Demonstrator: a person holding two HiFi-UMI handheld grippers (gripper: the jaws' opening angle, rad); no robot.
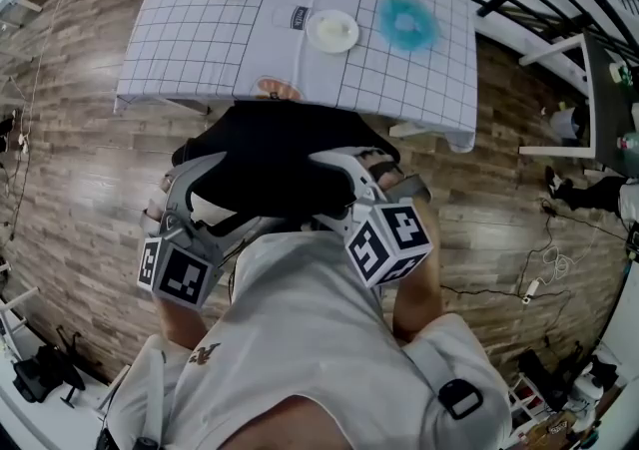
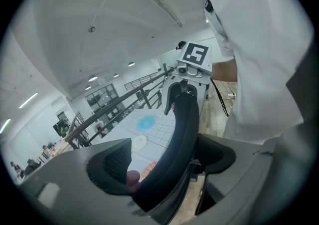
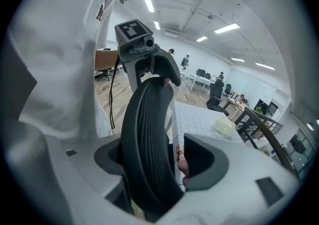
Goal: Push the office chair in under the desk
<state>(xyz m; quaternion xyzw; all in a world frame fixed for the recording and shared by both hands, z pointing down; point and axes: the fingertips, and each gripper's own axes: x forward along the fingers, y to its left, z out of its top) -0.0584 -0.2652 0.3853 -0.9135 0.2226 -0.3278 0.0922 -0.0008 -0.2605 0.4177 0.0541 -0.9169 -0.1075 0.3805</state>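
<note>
White shirt (image 1: 300, 338) in foreground; left gripper (image 2: 167, 161) and right gripper (image 3: 154, 156) with jaws wide apart astride, not clamping, the backrest rim (image 2: 182, 119) of the office chair (image 1: 280, 164) at the near edge of the desk (image 1: 200, 49): probably heavy but free-rolling, mesh (image 3: 149, 134) yielding, rim stiff and best for pushing.

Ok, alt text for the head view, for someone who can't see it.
From above, a person in a white shirt holds a left tool and right tool astride the black office chair backrest, facing a desk with a gridded cloth. A white plate and a blue patch sit on it.
</note>
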